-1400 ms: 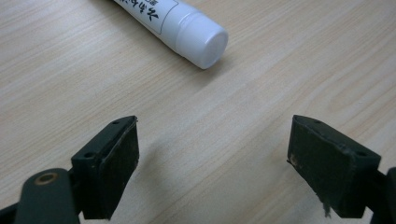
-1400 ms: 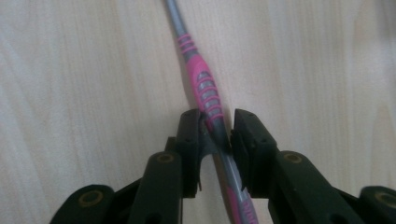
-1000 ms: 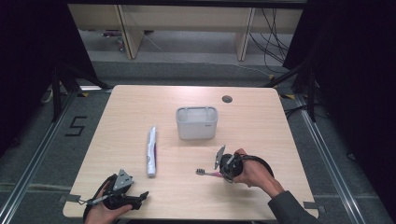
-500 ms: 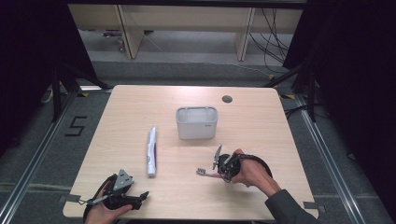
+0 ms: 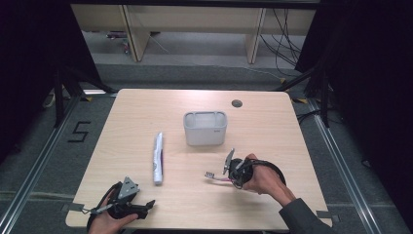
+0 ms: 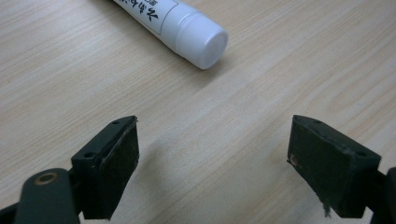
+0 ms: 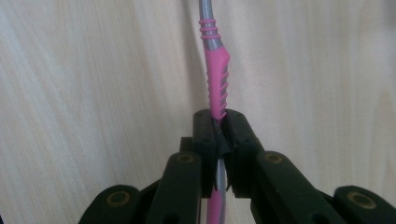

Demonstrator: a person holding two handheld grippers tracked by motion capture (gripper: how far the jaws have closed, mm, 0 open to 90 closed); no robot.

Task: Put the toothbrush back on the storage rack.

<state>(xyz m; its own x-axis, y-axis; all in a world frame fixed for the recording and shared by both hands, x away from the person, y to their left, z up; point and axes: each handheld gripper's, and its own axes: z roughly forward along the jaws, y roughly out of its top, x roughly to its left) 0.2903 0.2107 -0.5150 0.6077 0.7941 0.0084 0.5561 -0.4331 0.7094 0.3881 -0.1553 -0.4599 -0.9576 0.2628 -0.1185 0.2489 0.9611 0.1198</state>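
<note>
A pink and grey toothbrush (image 5: 217,178) lies out to the left of my right gripper (image 5: 231,179), just over the table at the front right. In the right gripper view the jaws are shut on the pink handle (image 7: 216,84), pinching it at the right gripper (image 7: 217,122). A white toothpaste tube (image 5: 158,157) lies on the table at left centre. My left gripper (image 5: 147,206) rests at the front left corner, open, with bare wood between its jaws. The tube's white cap (image 6: 203,39) lies just beyond the left gripper (image 6: 215,135).
A white rectangular holder (image 5: 205,136) stands upright at the table's middle, behind the right hand. A round cable hole (image 5: 237,103) sits near the far edge. The wooden table (image 5: 272,131) ends in dark floor and metal rails on all sides.
The right gripper and the toothbrush have shifted slightly, with the brush head a little higher in the picture. The left gripper has stayed put.
</note>
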